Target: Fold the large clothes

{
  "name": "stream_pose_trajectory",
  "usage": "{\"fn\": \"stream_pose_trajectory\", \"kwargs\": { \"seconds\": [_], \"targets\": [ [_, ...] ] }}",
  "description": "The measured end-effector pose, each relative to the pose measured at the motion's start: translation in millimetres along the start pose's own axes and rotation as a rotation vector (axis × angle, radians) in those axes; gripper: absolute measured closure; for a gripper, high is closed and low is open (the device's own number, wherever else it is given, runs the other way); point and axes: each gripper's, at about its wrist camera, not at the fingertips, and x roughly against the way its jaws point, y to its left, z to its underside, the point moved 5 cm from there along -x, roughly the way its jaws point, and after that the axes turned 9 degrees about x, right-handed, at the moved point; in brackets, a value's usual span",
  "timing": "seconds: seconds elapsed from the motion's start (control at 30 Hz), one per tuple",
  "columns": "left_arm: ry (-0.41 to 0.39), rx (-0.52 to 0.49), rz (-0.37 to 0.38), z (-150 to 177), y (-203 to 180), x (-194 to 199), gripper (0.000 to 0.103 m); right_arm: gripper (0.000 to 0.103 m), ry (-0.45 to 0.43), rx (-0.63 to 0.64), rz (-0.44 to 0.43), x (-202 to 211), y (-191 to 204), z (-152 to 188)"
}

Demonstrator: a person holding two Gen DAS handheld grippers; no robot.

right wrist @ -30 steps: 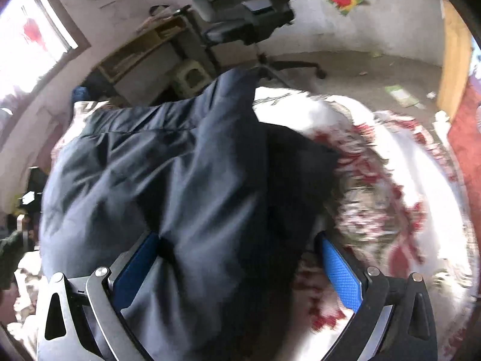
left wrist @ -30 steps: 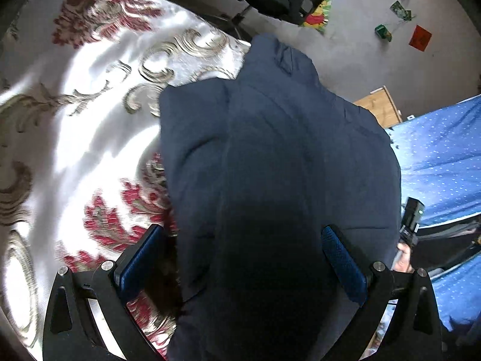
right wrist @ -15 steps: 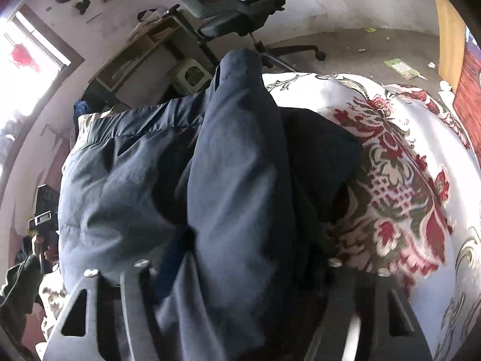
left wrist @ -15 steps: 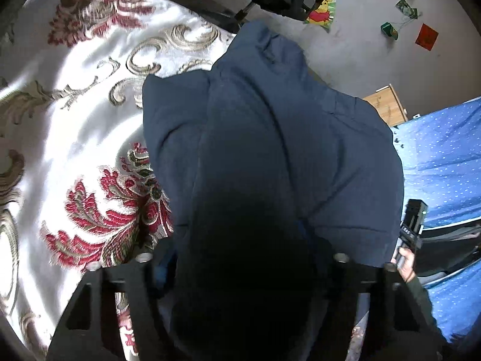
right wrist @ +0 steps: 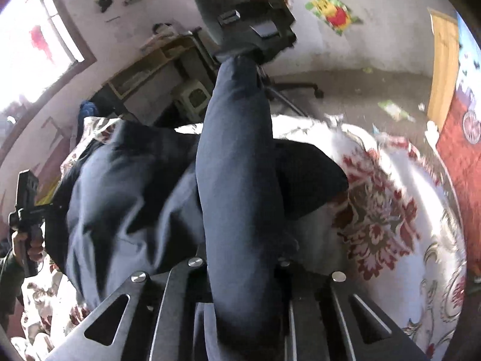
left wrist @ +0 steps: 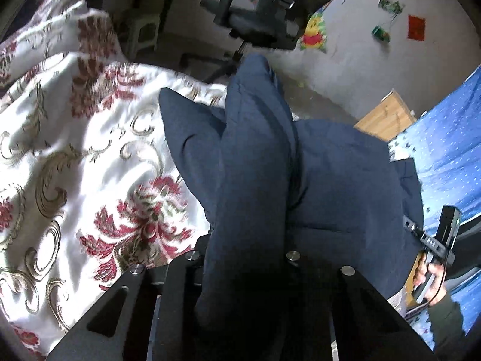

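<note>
A dark navy padded jacket (left wrist: pixel 336 180) lies partly on a white bed cover with red and gold flowers (left wrist: pixel 84 156). My left gripper (left wrist: pixel 243 258) is shut on a thick fold of the jacket, lifted off the bed; cloth hides the fingertips. In the right wrist view my right gripper (right wrist: pixel 240 263) is shut on another fold of the same jacket (right wrist: pixel 237 165), which rises in a ridge ahead. The other gripper shows at the edge of each view, the right one (left wrist: pixel 436 240) and the left one (right wrist: pixel 25 207).
A black office chair (right wrist: pixel 240 15) stands on the bare floor beyond the bed. A desk with shelves (right wrist: pixel 156 69) is at the back left. A wooden board (left wrist: pixel 384 117) and a blue dotted cloth (left wrist: pixel 445 138) lie to the right. The flowered bed cover (right wrist: pixel 390 216) spreads out right of the jacket.
Both grippers went from open around the jacket to shut on folds of it. Both then lifted, so the cloth rises in ridges and more of the room shows.
</note>
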Motion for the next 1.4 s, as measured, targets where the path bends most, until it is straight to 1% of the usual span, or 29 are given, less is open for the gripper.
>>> {"fn": "stream_pose_trajectory", "kwargs": {
  "seconds": [0.13,0.27,0.3,0.37,0.43,0.53,0.57,0.6,0.7,0.8,0.87,0.9,0.93,0.97,1.0,1.03,1.07,1.1,1.13,1.17,1.2,1.23,1.27,1.33,1.4],
  "targets": [
    [-0.047,-0.013,0.043,-13.7,-21.4,18.9,0.086,0.09,-0.086,0.05,-0.007,32.6,18.0,-24.3],
    [-0.079,-0.043,0.074,-26.8,-48.0,25.5,0.086,0.09,-0.187,0.07,0.01,69.5,25.5,-51.1],
    [-0.09,-0.051,0.079,-33.4,-57.7,27.0,0.086,0.09,-0.203,0.071,0.017,76.5,24.6,-56.1],
    [-0.112,-0.067,0.091,-35.6,-69.0,28.0,0.086,0.09,-0.231,0.082,0.049,85.1,21.9,-67.1],
    [-0.125,-0.077,0.094,-36.4,-77.4,24.7,0.086,0.09,-0.239,0.068,0.064,85.9,15.6,-70.5],
    [-0.118,-0.075,0.079,-38.8,-80.2,5.7,0.086,0.09,-0.231,0.046,0.095,73.3,3.0,-67.3],
    [-0.11,-0.073,0.063,-36.3,-79.5,-4.8,0.086,0.09,-0.219,0.036,0.103,67.8,-2.8,-63.3],
    [-0.103,-0.073,0.05,-35.9,-76.3,-15.4,0.086,0.09,-0.204,0.022,0.108,61.5,-6.8,-59.6],
    [-0.065,-0.063,0.002,-22.5,-61.7,-45.0,0.086,0.09,-0.109,-0.034,0.135,31.1,-26.2,-44.7],
    [-0.071,-0.057,-0.043,-15.8,-48.7,-63.3,0.086,0.09,-0.076,-0.043,0.183,18.0,-40.8,-29.7],
    [-0.074,-0.059,-0.072,-14.1,-40.6,-68.9,0.082,0.087,-0.06,-0.057,0.197,16.6,-47.6,-23.7],
    [-0.069,-0.054,-0.083,-13.6,-38.1,-71.4,0.08,0.082,-0.051,-0.065,0.204,15.7,-50.9,-21.8],
    [-0.063,-0.048,-0.095,-13.4,-35.5,-73.0,0.075,0.079,-0.04,-0.072,0.22,14.6,-53.7,-19.7],
    [-0.058,-0.044,-0.112,-12.9,-32.9,-75.2,0.072,0.078,-0.029,-0.077,0.237,13.1,-56.1,-17.3],
    [-0.056,-0.04,-0.123,-11.1,-32.1,-75.3,0.068,0.071,-0.022,-0.079,0.249,11.9,-58.0,-15.6],
    [-0.055,-0.033,-0.142,-10.6,-29.7,-76.0,0.062,0.057,-0.015,-0.08,0.266,10.5,-58.9,-13.1],
    [-0.055,-0.021,-0.157,-10.1,-26.6,-76.8,0.059,0.05,-0.01,-0.081,0.283,9.4,-59.8,-10.7],
    [-0.055,-0.006,-0.172,-9.3,-25.4,-77.7,0.054,0.04,-0.013,-0.083,0.292,9.2,-60.3,-8.8],
    [-0.052,0.01,-0.176,-9.0,-22.7,-78.1,0.053,0.036,-0.015,-0.085,0.297,9.3,-60.1,-9.1],
    [-0.052,0.018,-0.176,-8.6,-22.0,-77.5,0.052,0.035,-0.014,-0.085,0.309,9.3,-60.8,-7.7],
    [-0.053,0.029,-0.184,-8.7,-20.1,-77.6,0.049,0.031,-0.011,-0.08,0.322,10.0,-59.8,-6.6],
    [-0.055,0.036,-0.195,-9.8,-19.4,-75.2,0.046,0.023,-0.011,-0.068,0.347,11.9,-59.0,-5.8],
    [-0.063,0.045,-0.212,-9.1,-18.2,-73.9,0.044,0.021,-0.016,-0.057,0.37,14.2,-57.9,-5.4],
    [-0.083,0.052,-0.243,-8.8,-20.3,-69.3,0.039,0.019,-0.03,-0.037,0.399,18.9,-53.8,-5.9],
    [-0.111,0.045,-0.263,-7.7,-25.5,-61.6,0.039,0.018,-0.048,-0.027,0.403,24.4,-49.6,-6.8]
  ]
}}
